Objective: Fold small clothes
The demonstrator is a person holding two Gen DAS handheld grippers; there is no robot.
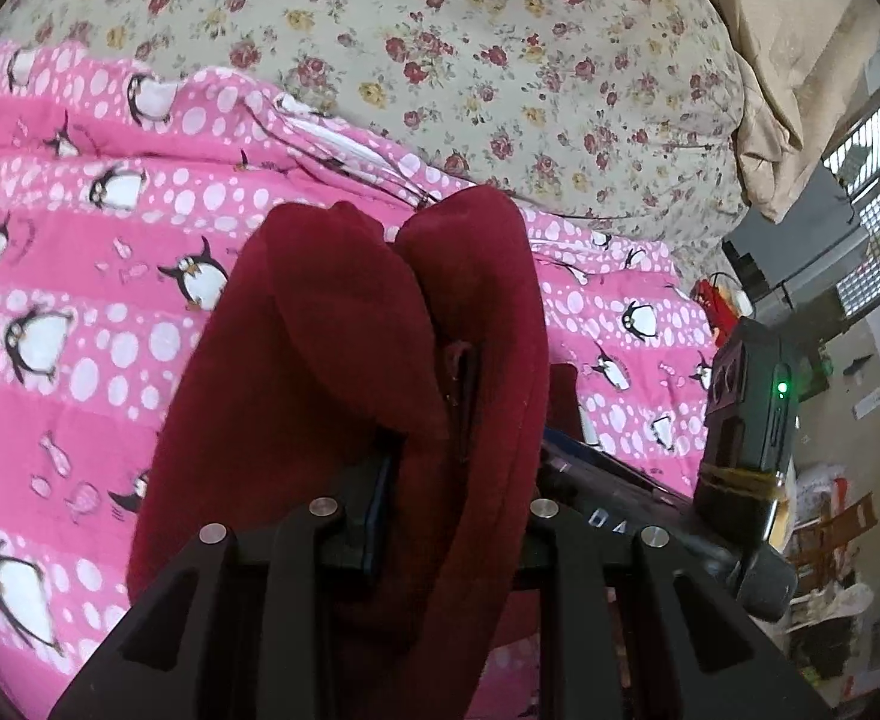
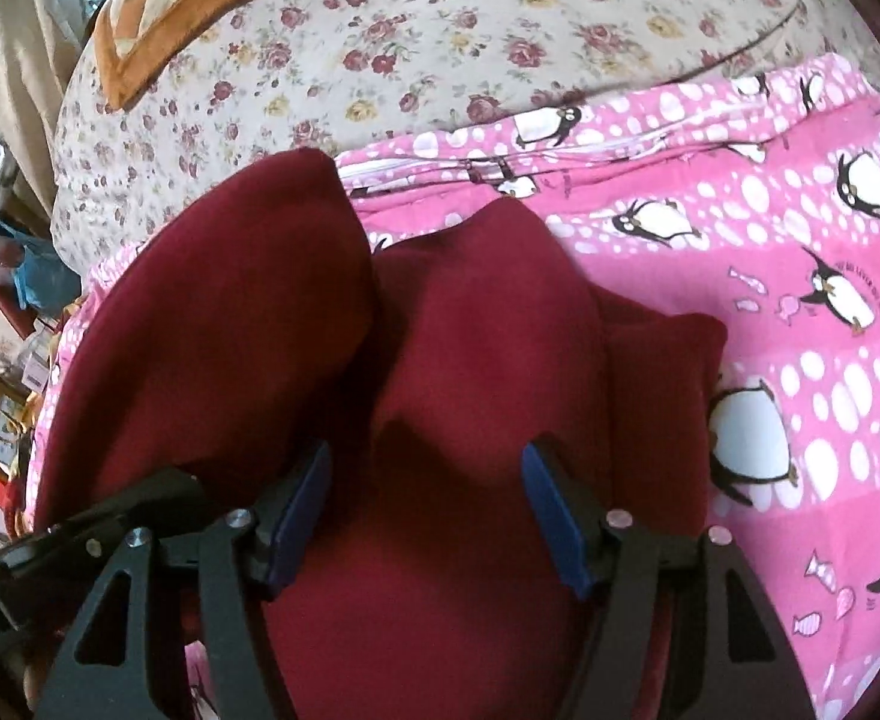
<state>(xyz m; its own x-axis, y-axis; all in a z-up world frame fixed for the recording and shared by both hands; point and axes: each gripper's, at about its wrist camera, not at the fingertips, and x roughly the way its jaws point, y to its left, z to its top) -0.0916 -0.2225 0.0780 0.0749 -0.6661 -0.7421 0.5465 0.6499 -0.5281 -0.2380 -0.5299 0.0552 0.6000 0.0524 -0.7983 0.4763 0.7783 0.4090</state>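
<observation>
A dark red garment (image 1: 344, 360) is bunched up over a pink penguin-print sheet (image 1: 80, 300) spread on the bed, with a floral quilt (image 1: 499, 60) beyond it. What kind of garment it is cannot be told; it reads as soft, thick knit or fleece.

The left gripper (image 1: 434, 438) has its fingers pressed together on a fold of the red cloth, which rises in two humps ahead of the fingertips and drapes down on both sides of them, hiding most of the pads. The cloth hangs from this grip instead of lying flat.

The right gripper (image 2: 428, 510) has its fingers standing well apart, the blue pads (image 2: 550, 516) clear on both sides. Red fabric lies between and just beyond them, but neither pad presses on it, so this hand holds nothing. Part of the left tool shows at the lower left edge of the right wrist view, close beside the right fingers, so the two hands are working near each other.

As for progress, the garment looks gathered and doubled over, not laid out: no flat rectangle, no crisp edge, no tidy stack is visible anywhere. I judge the fold to be in its middle stage. One layer appears brought over another, while smoothing, squaring the edges and setting the piece down on the sheet are left to do
</observation>
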